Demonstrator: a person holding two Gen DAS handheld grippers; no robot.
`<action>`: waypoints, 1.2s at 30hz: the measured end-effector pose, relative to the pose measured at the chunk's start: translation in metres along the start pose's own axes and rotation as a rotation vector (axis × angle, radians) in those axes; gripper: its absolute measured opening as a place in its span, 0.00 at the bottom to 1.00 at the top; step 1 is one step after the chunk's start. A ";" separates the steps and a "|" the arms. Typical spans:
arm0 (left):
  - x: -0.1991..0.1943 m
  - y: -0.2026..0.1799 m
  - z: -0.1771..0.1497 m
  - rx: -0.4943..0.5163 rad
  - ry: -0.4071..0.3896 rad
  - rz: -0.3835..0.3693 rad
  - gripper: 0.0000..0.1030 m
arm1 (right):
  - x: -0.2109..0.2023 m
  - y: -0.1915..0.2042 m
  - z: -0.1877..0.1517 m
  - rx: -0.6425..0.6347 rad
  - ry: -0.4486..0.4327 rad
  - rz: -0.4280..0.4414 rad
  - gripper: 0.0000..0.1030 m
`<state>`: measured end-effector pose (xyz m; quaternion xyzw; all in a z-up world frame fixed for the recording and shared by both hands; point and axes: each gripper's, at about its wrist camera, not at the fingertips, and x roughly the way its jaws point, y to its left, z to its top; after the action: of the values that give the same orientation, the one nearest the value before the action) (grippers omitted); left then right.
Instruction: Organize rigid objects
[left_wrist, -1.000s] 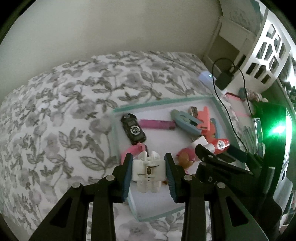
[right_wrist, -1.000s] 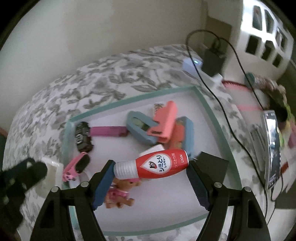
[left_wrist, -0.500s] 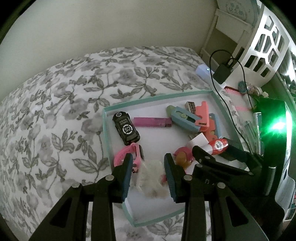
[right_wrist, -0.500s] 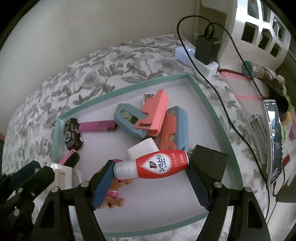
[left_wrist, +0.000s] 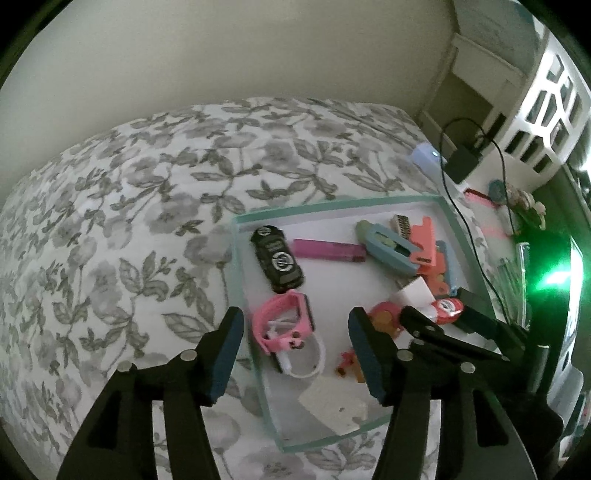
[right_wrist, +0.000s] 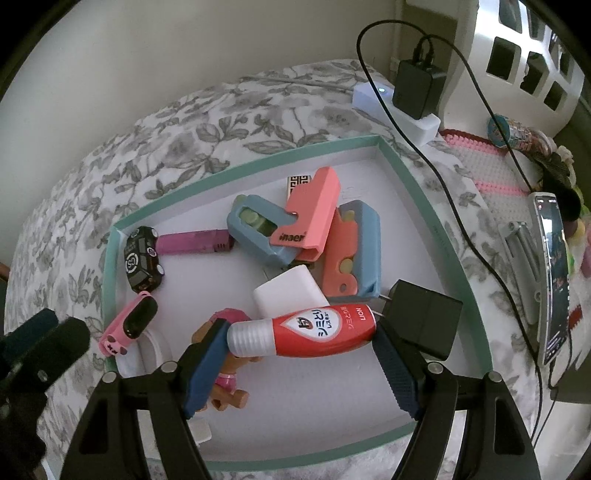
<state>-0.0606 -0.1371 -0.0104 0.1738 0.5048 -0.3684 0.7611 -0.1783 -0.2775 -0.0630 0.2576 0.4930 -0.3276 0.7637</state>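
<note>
A teal-rimmed white tray (left_wrist: 236, 258) (right_wrist: 436, 221) lies on the flowered bedspread. My left gripper (left_wrist: 295, 350) is open and empty above the tray's near left corner. Below it in the tray lies a white block (left_wrist: 332, 406), beside a pink watch (left_wrist: 284, 325) and a black toy car (left_wrist: 277, 258). My right gripper (right_wrist: 299, 362) is shut on a red and white bottle (right_wrist: 306, 334), held crosswise above the tray. Under it are a toy bear (right_wrist: 225, 373), a white cube (right_wrist: 290, 291), a black charger (right_wrist: 424, 317) and blue and pink holders (right_wrist: 314, 225).
A purple bar (right_wrist: 192, 242) lies beside the car. A white power strip with a black plug (right_wrist: 413, 92) and cable sits past the tray's far corner. A phone (right_wrist: 554, 273) and small items lie to the right. A white lattice basket (left_wrist: 546, 103) stands at back right.
My left gripper has opened and let the white block drop into the tray, then drawn back and up. My right gripper still holds the bottle and has moved further over the tray.
</note>
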 end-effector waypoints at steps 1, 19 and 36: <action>-0.001 0.004 0.000 -0.011 -0.003 0.006 0.62 | 0.000 0.000 0.000 -0.001 -0.001 0.001 0.78; 0.008 0.046 0.002 -0.142 -0.003 0.082 0.88 | 0.002 -0.005 -0.001 0.039 -0.001 0.018 0.82; 0.039 0.064 -0.005 -0.186 0.067 0.142 0.91 | 0.004 -0.001 -0.001 0.035 -0.006 0.010 1.00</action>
<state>-0.0076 -0.1062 -0.0542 0.1498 0.5484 -0.2593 0.7808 -0.1784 -0.2785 -0.0672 0.2724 0.4835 -0.3331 0.7622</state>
